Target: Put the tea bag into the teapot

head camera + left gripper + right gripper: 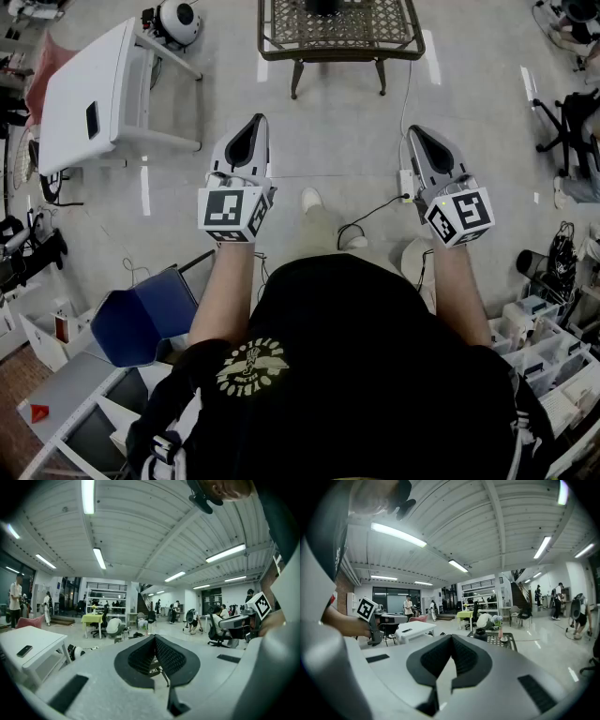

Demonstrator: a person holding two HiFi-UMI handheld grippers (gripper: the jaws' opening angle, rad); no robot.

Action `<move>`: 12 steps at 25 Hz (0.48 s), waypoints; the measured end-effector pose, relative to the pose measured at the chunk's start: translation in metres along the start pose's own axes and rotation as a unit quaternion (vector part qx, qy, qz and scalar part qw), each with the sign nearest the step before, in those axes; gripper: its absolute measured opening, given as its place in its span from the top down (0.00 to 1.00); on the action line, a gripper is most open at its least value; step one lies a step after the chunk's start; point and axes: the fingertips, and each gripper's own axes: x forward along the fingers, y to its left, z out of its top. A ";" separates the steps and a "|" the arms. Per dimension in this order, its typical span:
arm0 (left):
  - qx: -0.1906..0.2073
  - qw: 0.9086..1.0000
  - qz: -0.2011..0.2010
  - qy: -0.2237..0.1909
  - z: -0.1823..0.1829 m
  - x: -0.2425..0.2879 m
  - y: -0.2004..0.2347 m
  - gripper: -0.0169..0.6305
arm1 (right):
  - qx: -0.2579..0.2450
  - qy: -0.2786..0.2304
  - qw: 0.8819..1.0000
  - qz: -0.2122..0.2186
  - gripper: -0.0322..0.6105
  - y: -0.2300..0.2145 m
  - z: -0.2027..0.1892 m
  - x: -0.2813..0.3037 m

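Since my left tongs [255, 122] and right tongs [415, 133] are pinched closed on nothing, I'd say zero progress; brown wicker surface [375, 28] sits at 12 o'clock.

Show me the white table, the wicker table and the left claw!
white table [80, 86]: head view, on its flat top.
wicker table [366, 28]: head view, on its woven top.
left claw [256, 122]: head view, at the tips where its closed jaws meet.

White table [80, 94] left; wicker table [375, 28] ahead; blue bin [141, 319] near.
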 end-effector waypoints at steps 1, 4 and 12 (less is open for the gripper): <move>-0.002 1.000 0.001 0.000 0.002 0.002 0.008 0.98 | -0.002 0.004 1.000 0.001 0.94 0.003 0.002 0.007; -0.005 1.000 0.000 -0.003 0.010 0.012 0.032 0.98 | -0.005 0.011 1.000 0.002 0.94 0.007 0.008 0.030; -0.001 1.000 -0.026 -0.015 0.024 0.057 0.080 0.98 | -0.002 0.014 1.000 -0.024 0.94 0.001 0.027 0.081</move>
